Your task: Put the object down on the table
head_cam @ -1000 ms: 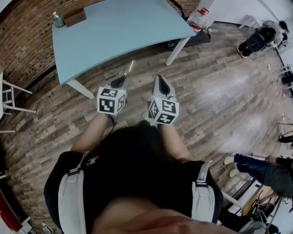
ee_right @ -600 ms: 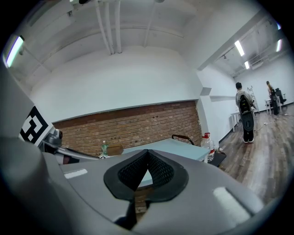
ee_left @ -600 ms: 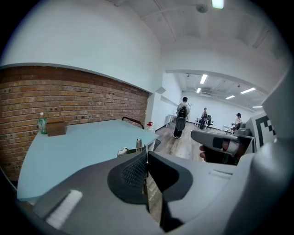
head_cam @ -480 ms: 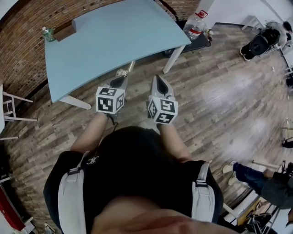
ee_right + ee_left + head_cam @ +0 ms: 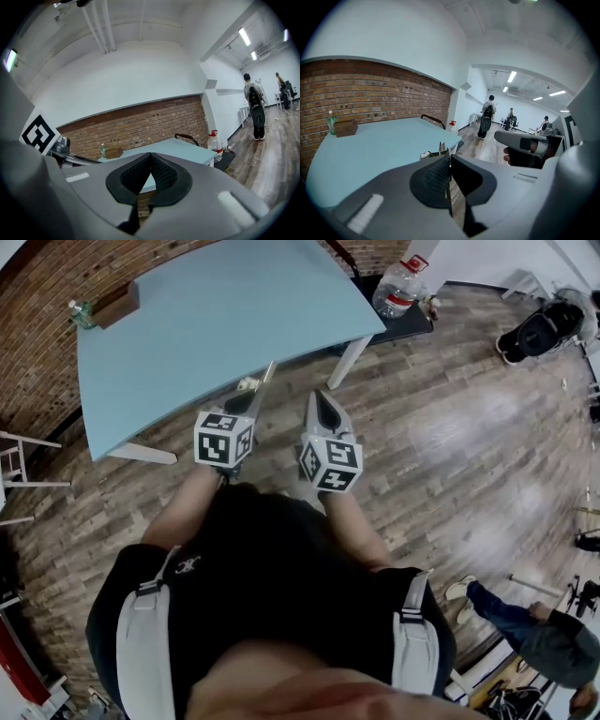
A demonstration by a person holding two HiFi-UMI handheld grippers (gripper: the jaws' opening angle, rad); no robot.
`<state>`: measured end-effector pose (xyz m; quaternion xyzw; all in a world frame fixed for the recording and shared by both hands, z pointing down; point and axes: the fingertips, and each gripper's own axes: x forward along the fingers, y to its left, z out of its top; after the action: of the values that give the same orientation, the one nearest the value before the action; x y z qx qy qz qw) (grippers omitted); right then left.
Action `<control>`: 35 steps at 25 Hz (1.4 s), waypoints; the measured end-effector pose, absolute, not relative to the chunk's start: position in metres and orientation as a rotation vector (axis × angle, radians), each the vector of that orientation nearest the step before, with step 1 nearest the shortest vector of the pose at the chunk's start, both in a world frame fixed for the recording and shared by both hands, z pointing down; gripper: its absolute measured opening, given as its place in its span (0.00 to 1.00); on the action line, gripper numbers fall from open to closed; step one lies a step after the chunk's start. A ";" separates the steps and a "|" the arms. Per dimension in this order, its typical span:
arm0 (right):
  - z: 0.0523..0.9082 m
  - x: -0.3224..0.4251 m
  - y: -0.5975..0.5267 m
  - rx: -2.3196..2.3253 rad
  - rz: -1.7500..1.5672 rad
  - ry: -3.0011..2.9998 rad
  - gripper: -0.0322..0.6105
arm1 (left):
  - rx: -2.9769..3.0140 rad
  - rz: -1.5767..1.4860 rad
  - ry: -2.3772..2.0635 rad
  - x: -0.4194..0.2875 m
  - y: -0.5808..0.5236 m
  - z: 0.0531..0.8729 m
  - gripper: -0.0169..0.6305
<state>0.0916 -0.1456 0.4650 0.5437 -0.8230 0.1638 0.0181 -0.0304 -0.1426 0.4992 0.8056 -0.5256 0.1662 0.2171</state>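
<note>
So, in the last second we've stepped closer to the light blue table (image 5: 216, 324), left gripper (image 5: 449, 159) still clamped on the thin metal-tipped object (image 5: 441, 147) pointing at its near edge, right gripper (image 5: 150, 157) closed and empty, so set-down looks close.

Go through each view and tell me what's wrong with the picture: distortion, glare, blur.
Head view: the fisheye bows the edges of the blue table, and glare whitens the wood floor. Left gripper view: black corners, the brick wall curves, and the thin metal tool clamped in the jaws shows only edge-on. Right gripper view: same bowing, and the ceiling strip lights are blown out.
</note>
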 end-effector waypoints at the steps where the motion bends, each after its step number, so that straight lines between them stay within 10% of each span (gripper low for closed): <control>1: 0.467 0.092 -0.151 1.684 0.512 -2.554 0.07 | 2.224 0.458 -1.454 -0.030 -0.148 0.501 0.04; 35: 0.488 0.079 -0.404 1.874 0.507 -2.291 0.07 | 2.249 0.550 -1.115 -0.040 -0.423 0.573 0.04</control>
<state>0.0788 -0.4044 0.4878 0.6225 -0.7611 0.1686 0.0692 -0.0400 -0.4227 0.5727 0.8397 -0.4161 0.2055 0.2820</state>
